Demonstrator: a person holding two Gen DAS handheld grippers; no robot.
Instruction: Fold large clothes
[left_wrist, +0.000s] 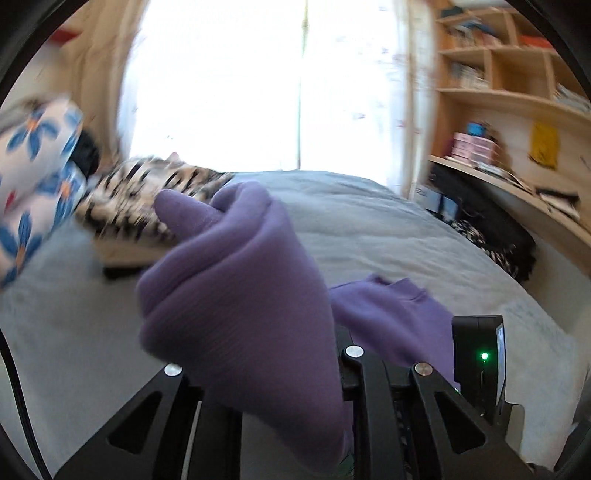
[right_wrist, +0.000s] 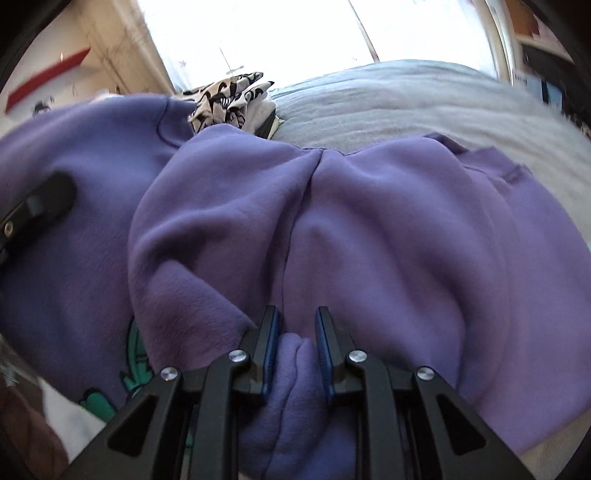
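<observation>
Sweatshirt (right_wrist: 369, 229) bunched in right tool (right_wrist: 295, 350) — left tool (left_wrist: 295, 369) buried, seemingly clamping fabric.

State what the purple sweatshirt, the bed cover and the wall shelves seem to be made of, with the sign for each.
Purple sweatshirt: looks like soft fleece-type knit, matt; it bunches in thick rounded folds, with a ribbed band at the left gripper.
Bed cover: grey woven or quilted cloth, matt, lightly wrinkled; the exact weave is too blurred to tell.
Wall shelves: pale wood or wood-look board, smooth, flat light-tan panels.
</observation>
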